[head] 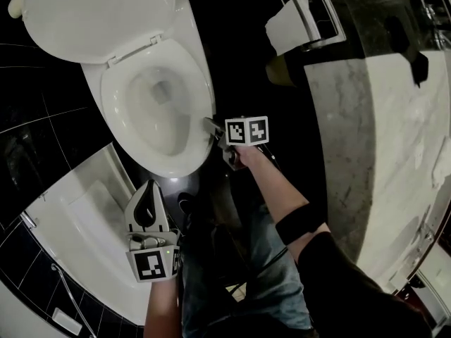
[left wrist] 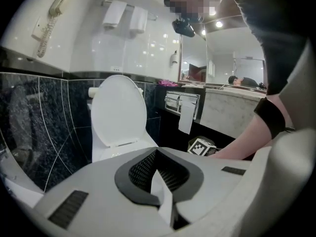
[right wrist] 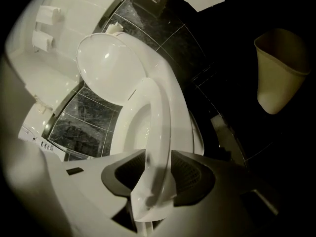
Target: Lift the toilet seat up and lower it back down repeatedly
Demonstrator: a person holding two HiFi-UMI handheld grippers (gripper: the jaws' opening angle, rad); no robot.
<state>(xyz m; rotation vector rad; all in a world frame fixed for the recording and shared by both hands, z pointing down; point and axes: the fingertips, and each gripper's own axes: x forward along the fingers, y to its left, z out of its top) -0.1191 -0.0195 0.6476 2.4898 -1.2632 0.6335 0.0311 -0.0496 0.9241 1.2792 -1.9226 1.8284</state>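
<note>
The right gripper [head: 213, 127] has its jaws clamped on the right rim of the toilet seat [head: 111, 108], which sits low over the bowl [head: 161, 115] in the head view's upper left, while the left gripper [head: 149, 189] hangs lower left, jaws together and empty

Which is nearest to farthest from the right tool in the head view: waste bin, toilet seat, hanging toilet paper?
1. toilet seat, between the right tool's jaws.
2. waste bin, right of the toilet.
3. hanging toilet paper, beyond the bin, under its holder.

Right gripper [head: 211, 127] clamped — left gripper [head: 150, 187] closed
</note>
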